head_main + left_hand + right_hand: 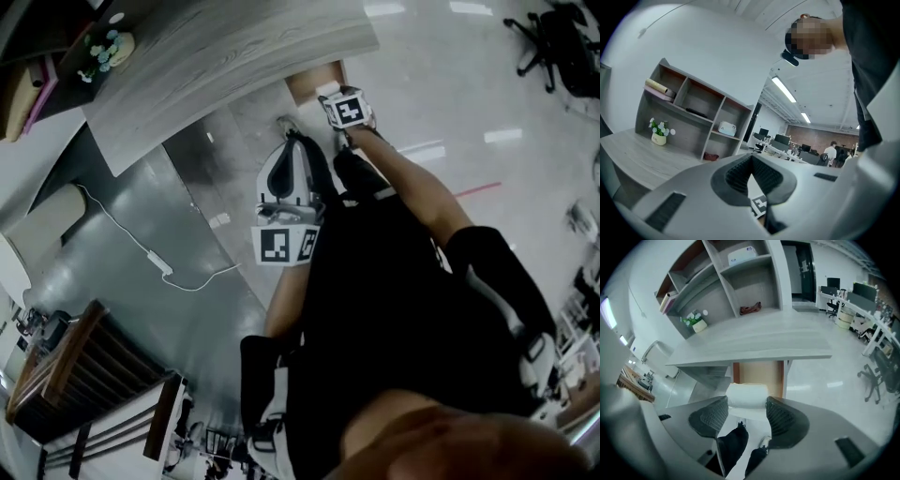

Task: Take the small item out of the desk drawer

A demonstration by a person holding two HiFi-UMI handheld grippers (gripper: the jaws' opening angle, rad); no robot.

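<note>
My right gripper (746, 402) is clamped on the small white item (746, 392), held just clear of the drawer (757, 373) under the desk (754, 345). My left gripper (751, 161) is closed and empty, raised aside; I judge it unneeded.

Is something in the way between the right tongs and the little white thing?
Nothing visible is. The white item already sits between the right tongs, touching both pads, just in front of the brown drawer under the desk.
</note>
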